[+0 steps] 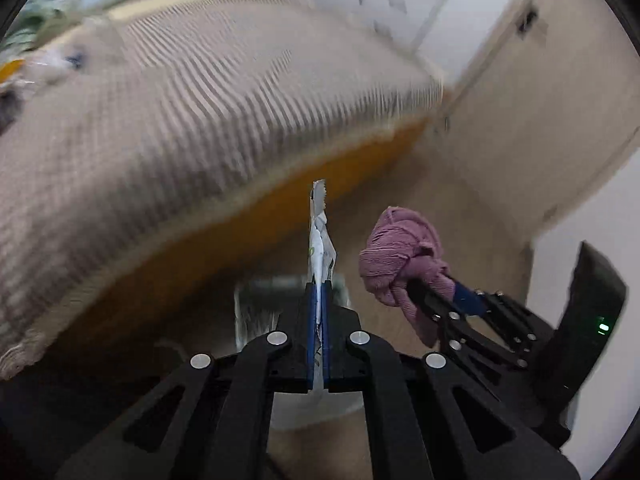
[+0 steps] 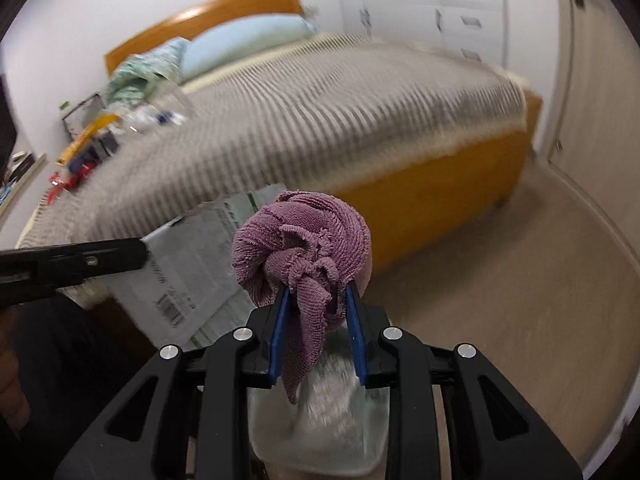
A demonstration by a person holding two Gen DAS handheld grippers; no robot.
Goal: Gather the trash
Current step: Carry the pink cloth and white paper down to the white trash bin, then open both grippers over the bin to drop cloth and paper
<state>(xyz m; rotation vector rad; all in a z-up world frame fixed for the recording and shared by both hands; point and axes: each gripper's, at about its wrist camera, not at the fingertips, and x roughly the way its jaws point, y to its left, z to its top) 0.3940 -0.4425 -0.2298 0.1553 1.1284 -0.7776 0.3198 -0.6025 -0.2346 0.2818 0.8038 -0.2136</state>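
We see a bed [image 2: 340, 128] with a striped cover and an orange wooden frame. A pale blue pillow [image 2: 240, 46] lies near its headboard [image 2: 208, 12]. Beige floor [image 2: 520, 280] runs alongside.

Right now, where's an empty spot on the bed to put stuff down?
The grey ribbed bedspread is bare across its middle and out to the foot by the orange wooden frame. It is crowded near the pale blue pillow, where colourful litter lies.

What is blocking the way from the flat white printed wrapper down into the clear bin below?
Nothing visible. The left gripper pinches the flat white printed wrapper above the clear bin; the bunched purple cloth in the right gripper hangs beside it.
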